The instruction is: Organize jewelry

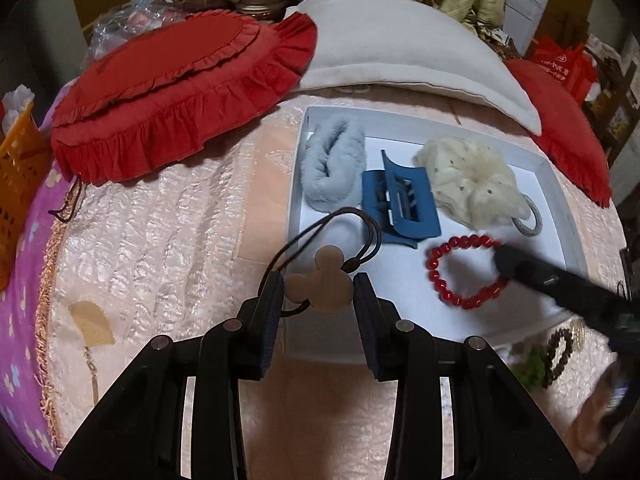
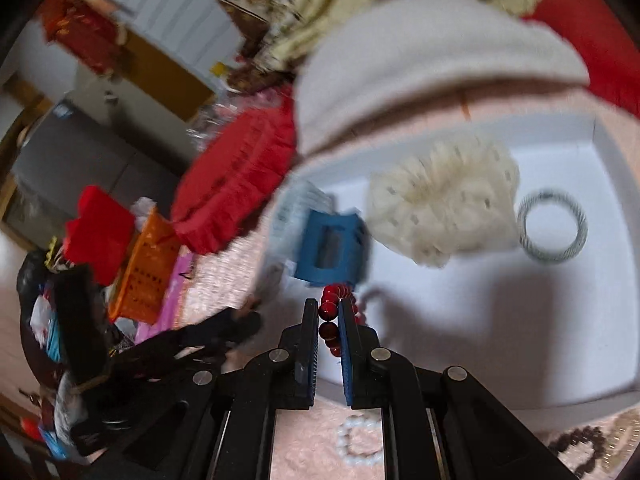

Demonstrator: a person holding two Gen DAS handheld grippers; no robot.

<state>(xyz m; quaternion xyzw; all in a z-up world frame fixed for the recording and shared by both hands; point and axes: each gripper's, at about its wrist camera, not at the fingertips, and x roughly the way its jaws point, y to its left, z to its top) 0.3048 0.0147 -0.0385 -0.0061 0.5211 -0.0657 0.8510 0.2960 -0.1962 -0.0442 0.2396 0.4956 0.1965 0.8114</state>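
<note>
My left gripper is shut on a flat tan mouse-head charm with a dark brown cord looping up from it, held over the near left corner of the white tray. My right gripper is shut on a red bead bracelet, which hangs over the tray floor; in the left wrist view the bracelet dangles from the blurred right gripper. Inside the tray lie a fluffy pale blue clip, a blue claw clip, a cream scrunchie and a grey hair tie.
The tray rests on a pink quilted bedspread. Red frilled cushions and a white pillow lie behind it. A dark bead bracelet and a white bead bracelet lie on the spread by the tray's near edge. An orange basket stands at left.
</note>
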